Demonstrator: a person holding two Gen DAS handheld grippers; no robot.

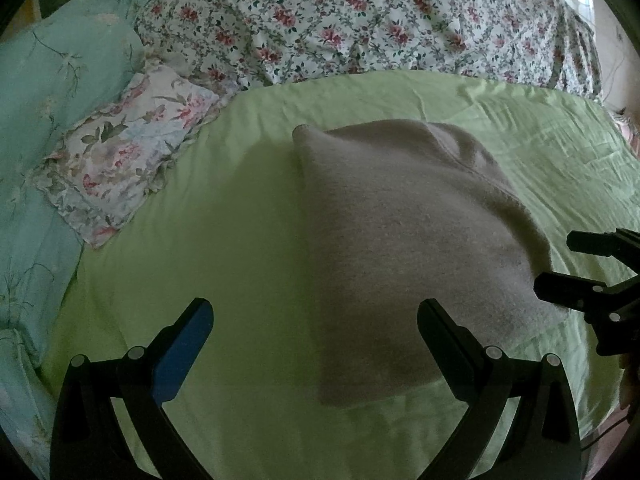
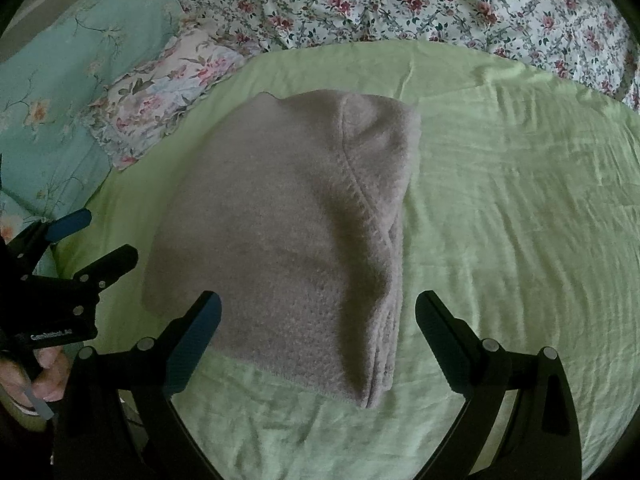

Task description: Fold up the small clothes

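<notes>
A grey fleece garment (image 1: 400,240) lies folded into a compact stack on the light green sheet (image 1: 200,220). It also shows in the right wrist view (image 2: 288,232), with its layered edges along the right side. My left gripper (image 1: 316,316) is open and empty, hovering over the garment's near left edge. My right gripper (image 2: 318,312) is open and empty above the garment's near end. The right gripper also shows at the right edge of the left wrist view (image 1: 560,264), and the left gripper at the left edge of the right wrist view (image 2: 104,236).
A flowered pillow (image 1: 120,160) and a pale teal quilt (image 1: 52,80) lie to the left. A flowered bedspread (image 1: 360,20) is bunched along the back. The green sheet (image 2: 520,220) stretches wide to the right of the garment.
</notes>
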